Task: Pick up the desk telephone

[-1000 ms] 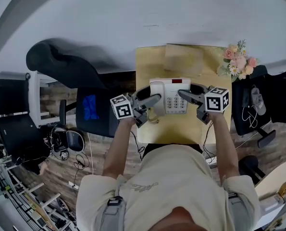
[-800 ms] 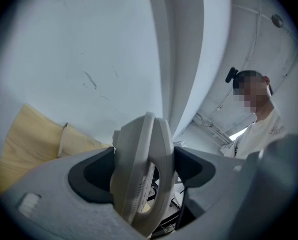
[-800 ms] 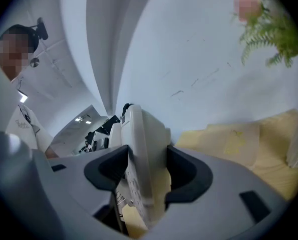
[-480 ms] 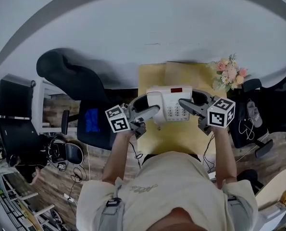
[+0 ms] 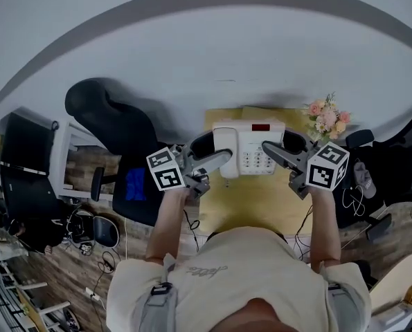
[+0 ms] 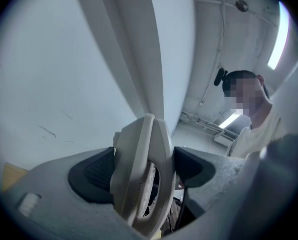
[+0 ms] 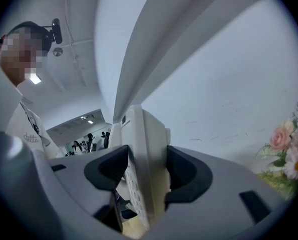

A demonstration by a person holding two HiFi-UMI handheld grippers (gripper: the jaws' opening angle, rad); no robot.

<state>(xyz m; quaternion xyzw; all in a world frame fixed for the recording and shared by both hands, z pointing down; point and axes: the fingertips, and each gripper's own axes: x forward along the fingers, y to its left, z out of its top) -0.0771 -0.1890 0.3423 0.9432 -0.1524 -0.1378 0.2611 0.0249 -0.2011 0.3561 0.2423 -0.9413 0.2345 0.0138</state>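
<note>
The desk telephone (image 5: 251, 151) is held at the centre of the head view, over the far part of the yellow desk (image 5: 254, 199), and it is judged to be clear of the desktop, since only wall is seen behind it in both gripper views. The left gripper (image 5: 216, 153) is clamped on the telephone's left edge and the right gripper (image 5: 279, 148) on its right edge. In each gripper view the cream shell is seen pressed between the two dark pads, with no gap on either side.

The shell is judged to be hard, smooth plastic: stiff enough to be squeezed without giving, but liable to slip on the pads. It is probably fairly light. The two opposite side edges are considered the sound places for a hold, as taken here. The body is best kept level, because the handset may only rest loose in its cradle and could be shaken off. A bunch of flowers (image 5: 327, 118) stands near the right gripper.
</note>
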